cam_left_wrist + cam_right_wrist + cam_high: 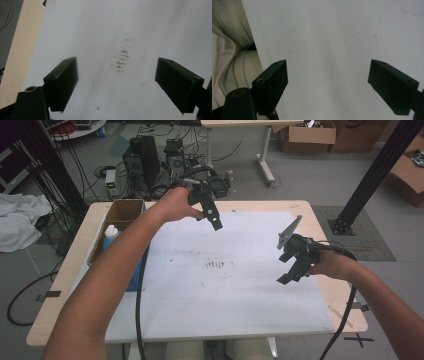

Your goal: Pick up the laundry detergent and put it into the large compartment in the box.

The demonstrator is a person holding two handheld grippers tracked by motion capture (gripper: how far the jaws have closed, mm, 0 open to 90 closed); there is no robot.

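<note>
My left gripper (215, 221) is held above the far middle of the white sheet (250, 305), its black jaws pointing down and toward me. In the left gripper view, the left gripper (116, 62) is open wide with nothing between its jaws, over a patch of brown smudges (121, 61). My right gripper (287, 269) hovers over the right part of the sheet with a grey three-cornered plate (289, 232) on top. Seen in the right gripper view, the right gripper (328, 63) is also open wide and holds nothing, with bare white sheet (337, 37) beneath it.
An open cardboard box (122, 212) with a white bottle (110, 235) in it stands at the table's left edge, beside something blue. Brown smudges (215, 265) mark the sheet's middle. Light fabric on the person's legs (232, 62) lies past the sheet's near edge. Cables and equipment (150, 160) crowd the floor behind.
</note>
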